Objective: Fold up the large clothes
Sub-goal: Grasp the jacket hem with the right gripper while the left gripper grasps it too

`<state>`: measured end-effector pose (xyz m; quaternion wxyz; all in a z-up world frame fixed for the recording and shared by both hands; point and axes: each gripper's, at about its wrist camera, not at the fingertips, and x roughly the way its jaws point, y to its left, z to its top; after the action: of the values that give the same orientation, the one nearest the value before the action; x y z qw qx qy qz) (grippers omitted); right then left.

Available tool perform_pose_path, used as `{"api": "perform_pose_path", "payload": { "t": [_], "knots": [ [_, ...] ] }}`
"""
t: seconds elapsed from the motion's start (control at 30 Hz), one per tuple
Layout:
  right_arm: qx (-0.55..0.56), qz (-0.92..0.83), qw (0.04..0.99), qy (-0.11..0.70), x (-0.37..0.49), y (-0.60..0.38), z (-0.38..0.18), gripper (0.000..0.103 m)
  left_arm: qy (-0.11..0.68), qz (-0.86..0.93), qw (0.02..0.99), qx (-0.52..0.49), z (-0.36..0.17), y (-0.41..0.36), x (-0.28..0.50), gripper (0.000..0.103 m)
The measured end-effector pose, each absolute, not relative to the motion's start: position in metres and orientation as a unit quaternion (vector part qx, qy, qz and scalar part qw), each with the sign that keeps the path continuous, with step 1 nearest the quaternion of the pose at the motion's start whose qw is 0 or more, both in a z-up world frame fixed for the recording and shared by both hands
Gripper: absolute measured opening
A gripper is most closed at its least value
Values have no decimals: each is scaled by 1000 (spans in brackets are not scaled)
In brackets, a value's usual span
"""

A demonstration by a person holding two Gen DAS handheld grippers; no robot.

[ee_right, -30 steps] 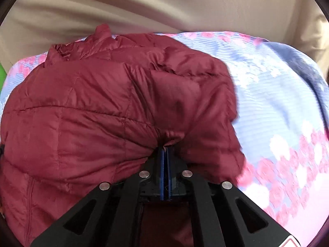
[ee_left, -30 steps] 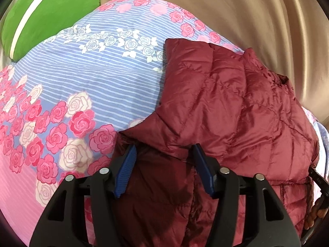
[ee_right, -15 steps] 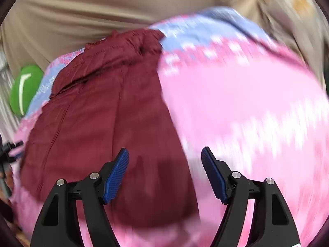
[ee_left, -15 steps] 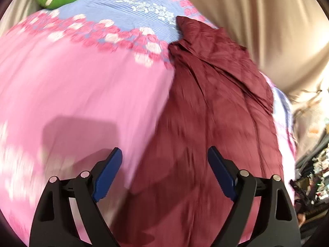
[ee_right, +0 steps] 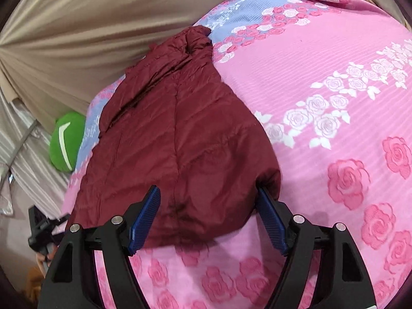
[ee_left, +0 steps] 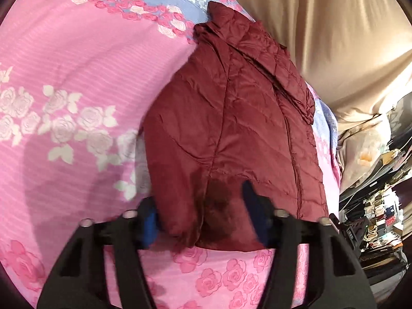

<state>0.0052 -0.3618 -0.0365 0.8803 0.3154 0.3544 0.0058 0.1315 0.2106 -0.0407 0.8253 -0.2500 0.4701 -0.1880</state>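
Note:
A dark red quilted puffer jacket (ee_left: 231, 128) lies folded lengthwise on a pink and blue rose-print bedspread (ee_left: 77, 77), collar end far from me. My left gripper (ee_left: 202, 219) is open, its blue pads straddling the jacket's near hem at the left corner. In the right wrist view the jacket (ee_right: 167, 141) lies the same way, and my right gripper (ee_right: 208, 219) is open with its pads either side of the near right corner of the hem. Neither gripper holds the fabric.
A beige curtain (ee_left: 322, 25) hangs behind the bed. A green cushion (ee_right: 67, 141) sits at the far left bed edge. Cluttered shelves or boxes (ee_left: 373, 206) stand beside the bed's right side. The bedspread (ee_right: 334, 103) extends wide on both sides of the jacket.
Both grippers let go of the jacket, pulled back from its upper part and came down open at the near hem. The right gripper went from shut on fabric to open.

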Motion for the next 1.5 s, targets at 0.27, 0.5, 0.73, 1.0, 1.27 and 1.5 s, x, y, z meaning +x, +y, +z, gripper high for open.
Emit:
{"api": "perform_pose_path", "payload": {
  "t": [0.27, 0.5, 0.73, 1.0, 1.27, 1.5],
  "knots": [
    [299, 2, 893, 336, 3, -349, -22, 4, 431, -172, 857, -223, -12, 209, 114, 4],
    [276, 24, 933, 227, -60, -345, 33, 3, 358, -209, 882, -224, 48, 225, 63, 3],
    [219, 76, 971, 59, -167, -340, 105, 2, 230, -245, 913, -233, 128, 248, -19, 2],
    [175, 101, 978, -50, -208, -329, 158, 2, 149, -239, 938, -204, 177, 251, -45, 2],
    [250, 66, 965, 55, -67, -374, 127, 2, 267, -181, 932, -166, 123, 201, 108, 3],
    [262, -17, 947, 186, 80, -390, 70, 2, 368, -111, 915, -120, 45, 153, 237, 3]
  ]
}}
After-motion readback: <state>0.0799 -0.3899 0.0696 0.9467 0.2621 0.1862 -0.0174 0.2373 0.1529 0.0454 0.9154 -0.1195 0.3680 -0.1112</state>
